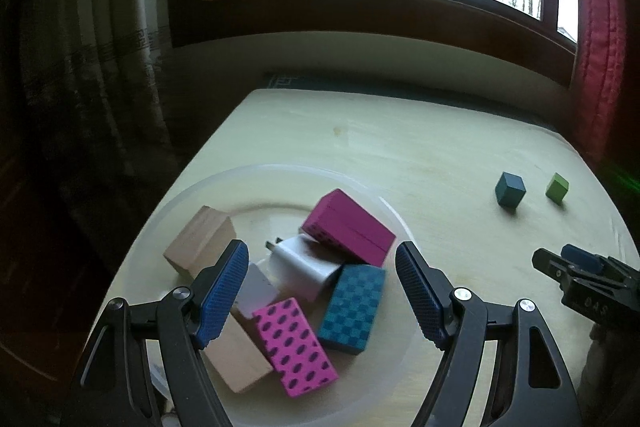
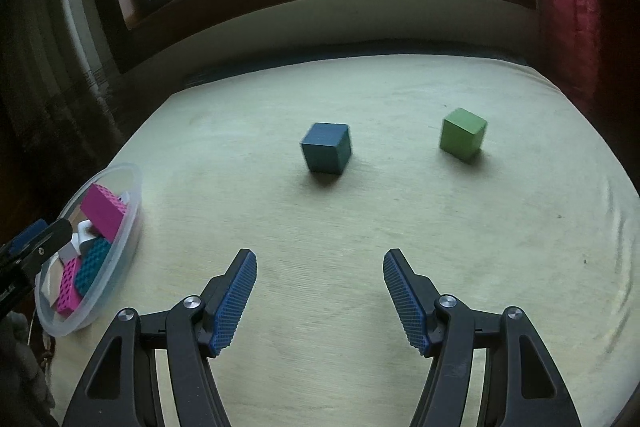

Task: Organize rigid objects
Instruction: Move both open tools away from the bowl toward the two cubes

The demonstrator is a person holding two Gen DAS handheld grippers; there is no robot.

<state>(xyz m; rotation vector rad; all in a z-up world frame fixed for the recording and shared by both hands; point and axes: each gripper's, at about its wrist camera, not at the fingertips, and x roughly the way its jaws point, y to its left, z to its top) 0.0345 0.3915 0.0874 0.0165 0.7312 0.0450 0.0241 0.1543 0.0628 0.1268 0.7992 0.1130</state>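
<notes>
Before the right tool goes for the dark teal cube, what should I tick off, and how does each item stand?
1. Right tool open and holding nothing: ok.
2. Dark teal cube apart from the green cube, with room for fingers: ok.
3. Cube roughly ahead of the right tool, with bare table between them: ok.
4. Clear bowl has room on top of its blocks: ok.
5. Left tool open, above the bowl and in the drop path: not ok.
6. Cube faces square to the fingers: cannot tell.
</notes>
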